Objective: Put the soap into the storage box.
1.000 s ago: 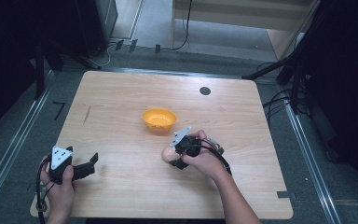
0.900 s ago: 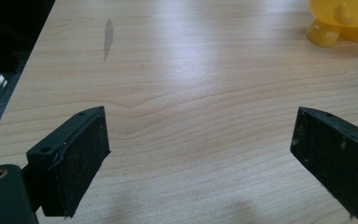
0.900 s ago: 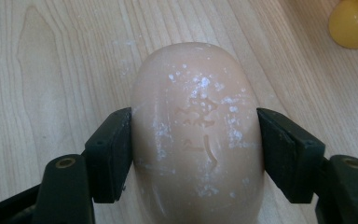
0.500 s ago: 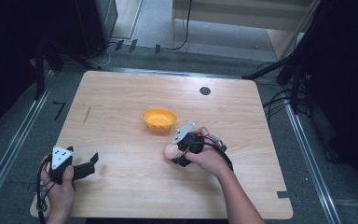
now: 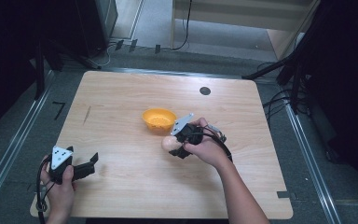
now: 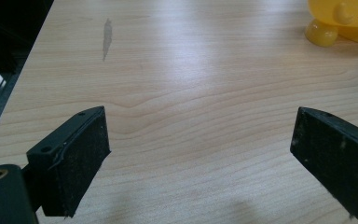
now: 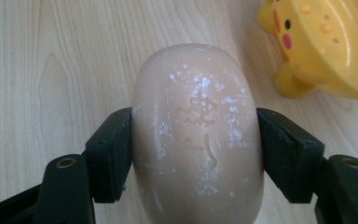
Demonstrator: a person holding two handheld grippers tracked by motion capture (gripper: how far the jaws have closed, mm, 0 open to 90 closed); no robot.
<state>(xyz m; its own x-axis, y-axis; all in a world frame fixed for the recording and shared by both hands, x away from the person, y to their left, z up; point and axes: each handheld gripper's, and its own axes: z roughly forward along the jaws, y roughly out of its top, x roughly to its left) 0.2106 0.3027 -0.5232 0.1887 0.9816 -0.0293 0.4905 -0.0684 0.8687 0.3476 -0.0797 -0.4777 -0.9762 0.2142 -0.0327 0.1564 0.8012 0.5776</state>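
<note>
While the right gripper (image 7: pixel 196 154) clamps the pale pink oval soap bar (image 7: pixel 198 135) just beside the yellow plastic duck-faced dish (image 5: pixel 158 119), a level carry over its rim seems advisable; the left gripper (image 6: pixel 200 163) rests open-jawed, empty.

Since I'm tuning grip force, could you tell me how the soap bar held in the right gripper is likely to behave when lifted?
The soap bar is smooth and rounded, so it may slip from the right gripper, whose jaws press only its curved sides. It shows no squashing there, so it is probably stiff. The white flecks suggest a dry surface, which should aid grip. Set down, it might rock.
</note>
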